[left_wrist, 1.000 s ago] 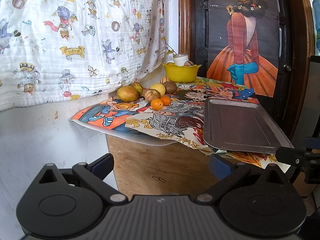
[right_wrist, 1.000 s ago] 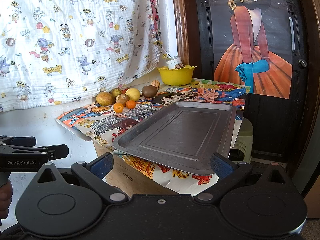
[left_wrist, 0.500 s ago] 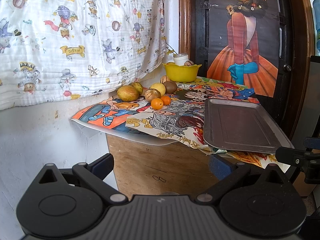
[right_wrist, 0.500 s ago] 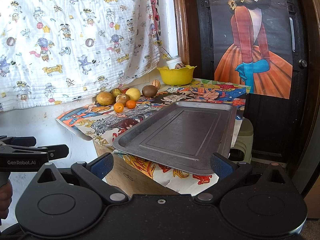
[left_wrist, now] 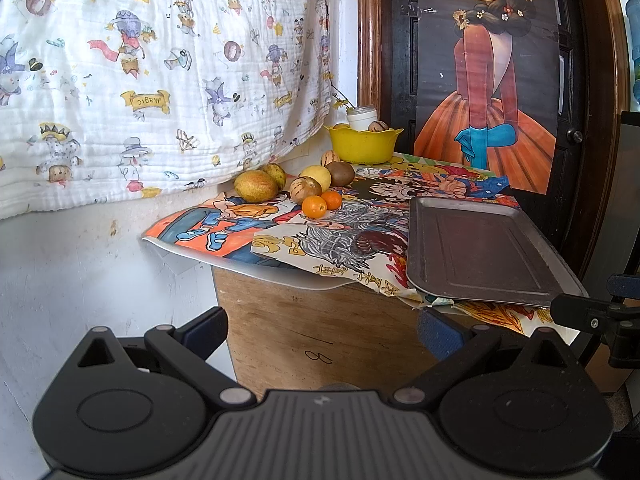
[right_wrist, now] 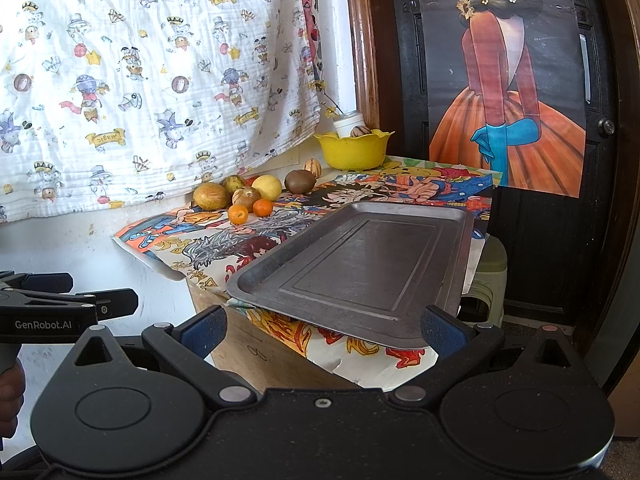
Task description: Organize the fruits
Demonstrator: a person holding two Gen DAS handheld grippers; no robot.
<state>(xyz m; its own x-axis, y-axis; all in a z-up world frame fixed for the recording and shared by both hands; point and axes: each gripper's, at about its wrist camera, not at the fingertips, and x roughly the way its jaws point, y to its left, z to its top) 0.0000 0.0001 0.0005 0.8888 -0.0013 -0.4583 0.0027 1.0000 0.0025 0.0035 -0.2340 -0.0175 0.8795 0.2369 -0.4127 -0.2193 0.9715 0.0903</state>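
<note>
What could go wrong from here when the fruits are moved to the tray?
The tray hangs over the table edge on loose paper, so weight at its near end might tip it. The round oranges could roll off once nudged. Both tongs, left and right, are open and far away.

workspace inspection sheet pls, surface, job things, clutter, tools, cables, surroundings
surface: wooden table covered by cartoon-print sheets.
job's things: loose fruit cluster near the wall, including two small oranges; metal tray bare, overhanging the front edge; yellow bowl at the back holds a striped fruit.
clutter: white jar behind the bowl.
grippers: left tool open, holding nothing; right tool open, holding nothing; both short of the table.
cables: nothing seen.
surroundings: printed cloth on the wall, poster on a dark door.
</note>
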